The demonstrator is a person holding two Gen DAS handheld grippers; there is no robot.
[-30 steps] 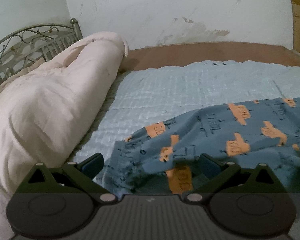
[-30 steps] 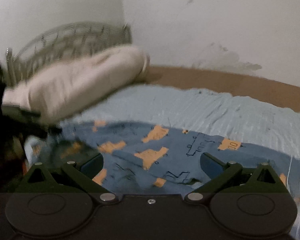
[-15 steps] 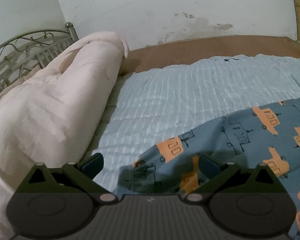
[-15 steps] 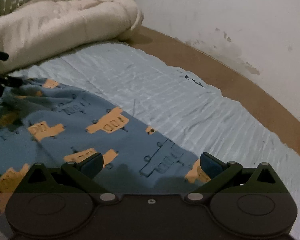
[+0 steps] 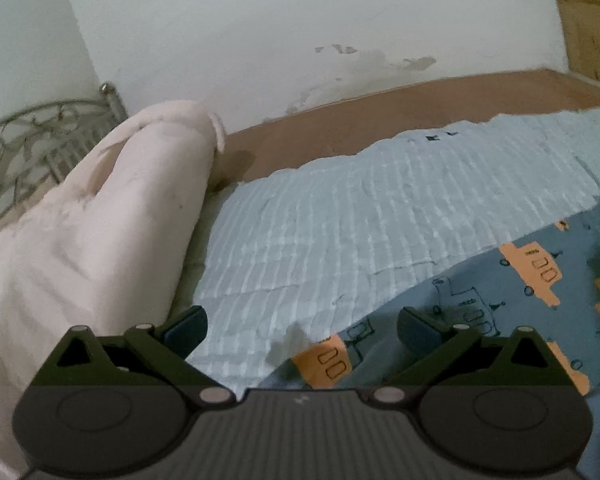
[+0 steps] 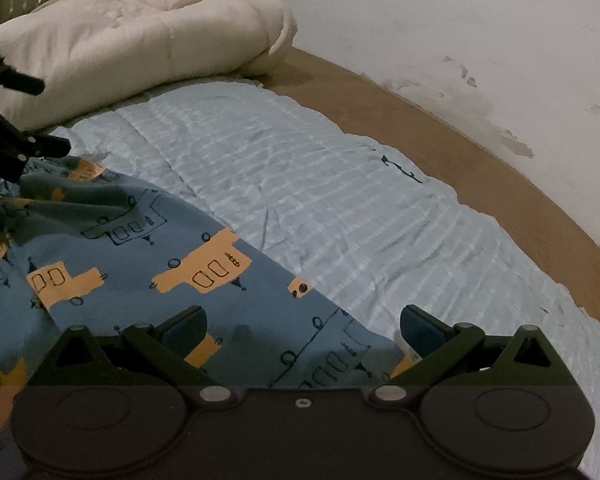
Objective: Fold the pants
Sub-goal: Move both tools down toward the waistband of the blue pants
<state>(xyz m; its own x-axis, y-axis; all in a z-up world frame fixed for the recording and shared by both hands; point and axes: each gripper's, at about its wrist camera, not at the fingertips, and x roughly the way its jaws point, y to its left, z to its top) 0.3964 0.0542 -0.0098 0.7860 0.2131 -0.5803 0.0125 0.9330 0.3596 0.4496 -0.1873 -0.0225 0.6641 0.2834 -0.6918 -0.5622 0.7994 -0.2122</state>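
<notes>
— So, where are the pants [image 6: 132,264]?
— Spread on the pale blue quilt [image 6: 320,184], blue with orange vehicle prints, their upper edge running diagonally across it.
— And the grippers?
— The left gripper [image 5: 300,326] is spread wide over the pants' corner, holding nothing. The right gripper [image 6: 302,326] gapes likewise above the fabric; whether it touches is hard to say.
— Beyond?
— A cream comforter [image 5: 100,220] bunched against a metal headboard [image 5: 28,148].

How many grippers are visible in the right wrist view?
2. The right gripper fills the bottom edge, open over the blue pants. The left gripper pokes in at the left edge, also open, near the cream duvet.
</notes>
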